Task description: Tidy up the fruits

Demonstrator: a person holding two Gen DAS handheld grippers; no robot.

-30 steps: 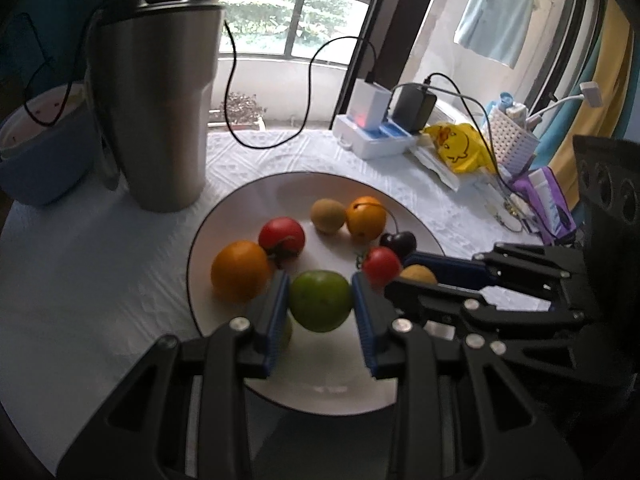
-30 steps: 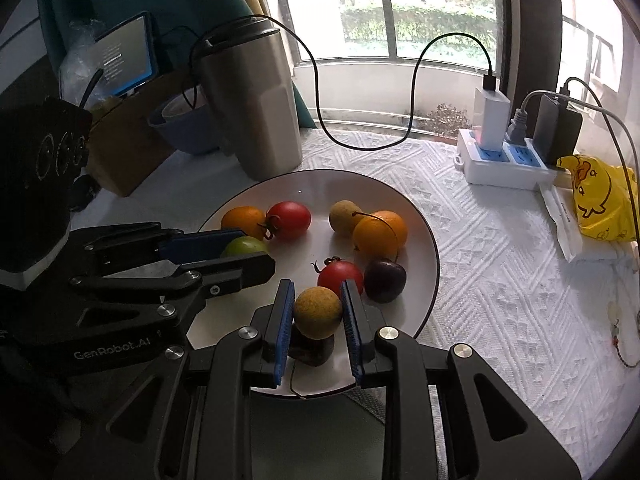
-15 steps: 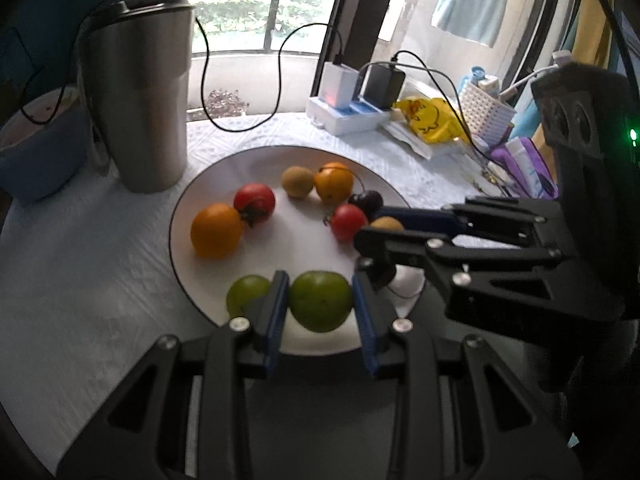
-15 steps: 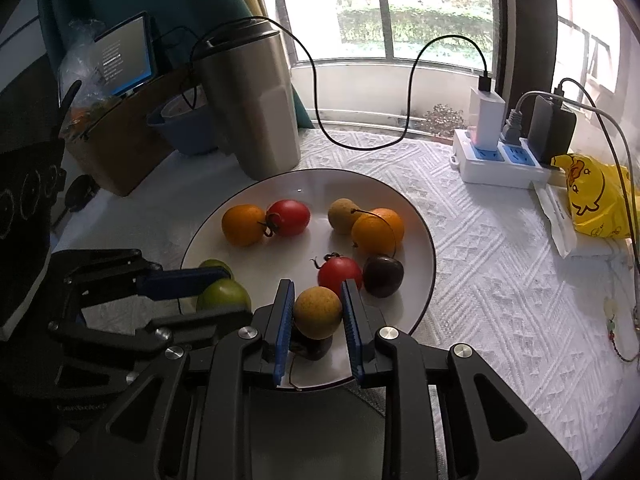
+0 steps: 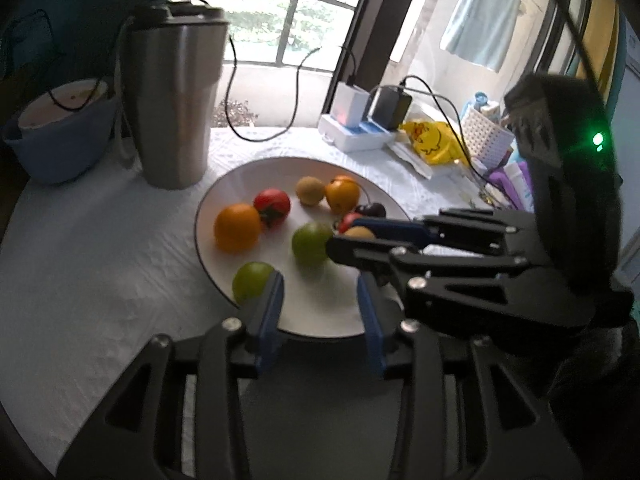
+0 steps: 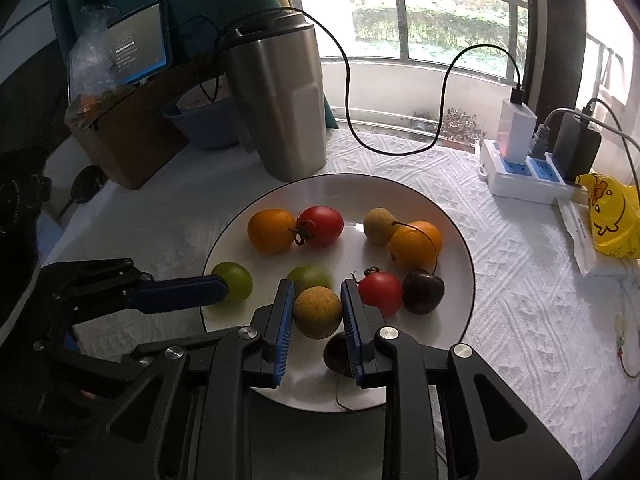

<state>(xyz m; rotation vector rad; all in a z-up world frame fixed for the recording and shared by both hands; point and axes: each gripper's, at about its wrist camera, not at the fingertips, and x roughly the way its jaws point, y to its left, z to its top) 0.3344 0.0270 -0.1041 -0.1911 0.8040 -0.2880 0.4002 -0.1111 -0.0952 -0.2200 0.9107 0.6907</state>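
Observation:
A white plate (image 5: pixel 200 216) holds several small fruits: oranges, red tomatoes, a dark cherry and tan ones. My left gripper (image 5: pixel 320 308) hovers over the plate's near edge. Its jaws are opening and nothing is between them. A green fruit (image 5: pixel 312 244) lies on the plate just past the tips. A second green fruit (image 5: pixel 252 280) sits beside the left finger. My right gripper (image 6: pixel 316 312) is shut on a tan round fruit (image 6: pixel 318 312), held just above the plate (image 6: pixel 400 192). A dark fruit (image 6: pixel 338 354) lies under it. One of the left gripper's fingers (image 6: pixel 180 294) touches the rim-side green fruit (image 6: pixel 234 282).
A tall steel tumbler (image 6: pixel 280 100) stands behind the plate, with a blue bowl (image 5: pixel 60 136) to its left. A power strip (image 6: pixel 524 176) with chargers and cables, a yellow bag (image 6: pixel 612 216) and a white basket (image 5: pixel 486 136) crowd the right side. A brown box (image 6: pixel 132 132) stands at the left.
The left gripper drew back toward the plate's near edge and its jaws parted, leaving the green fruit on the plate. The right gripper stayed put with the tan fruit.

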